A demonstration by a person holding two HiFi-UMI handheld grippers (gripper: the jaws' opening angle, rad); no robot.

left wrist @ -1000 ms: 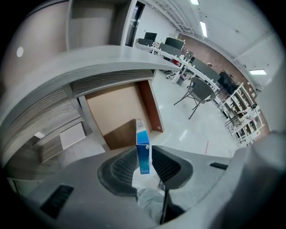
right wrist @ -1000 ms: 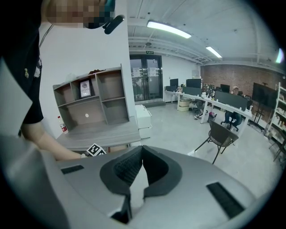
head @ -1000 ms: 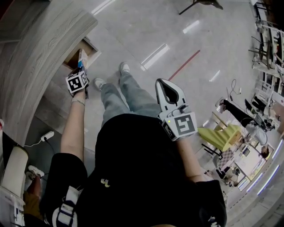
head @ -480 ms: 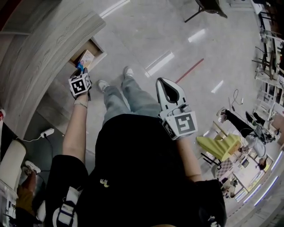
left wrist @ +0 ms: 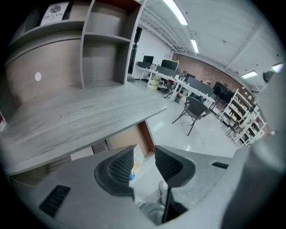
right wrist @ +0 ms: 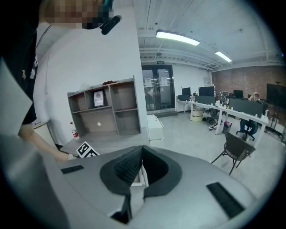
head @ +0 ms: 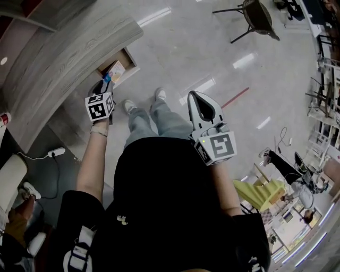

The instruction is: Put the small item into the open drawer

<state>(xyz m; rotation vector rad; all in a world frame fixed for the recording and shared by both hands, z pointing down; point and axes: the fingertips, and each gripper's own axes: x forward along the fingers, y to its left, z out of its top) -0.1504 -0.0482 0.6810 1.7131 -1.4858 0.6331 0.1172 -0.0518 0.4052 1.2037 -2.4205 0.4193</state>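
The small item, a white box (head: 116, 69) with yellow and blue print, lies in the open wooden drawer (head: 130, 56) under the grey desk (head: 64, 64). My left gripper (head: 102, 86) hovers just in front of the drawer. Its jaws are opening, and nothing is pressed between the pads. In the left gripper view the box (left wrist: 136, 160) shows through the gap of the left gripper (left wrist: 144, 154), leaning inside the drawer (left wrist: 120, 138). My right gripper (head: 197, 96) is held in front of the person's chest. In its own view the right gripper (right wrist: 142, 151) has its jaws shut with nothing in them.
The person's legs and shoes (head: 154, 114) stand on the shiny floor just right of the drawer. A chair (head: 257, 16) is far off at the top right. A shelf unit (left wrist: 103, 44) rises on the desk. A power strip (head: 56, 153) lies on the floor at the left.
The left gripper held the box upright over the drawer a second ago. It has let go, the box now rests in the drawer, and the jaws stand wider. The right gripper has hardly moved.
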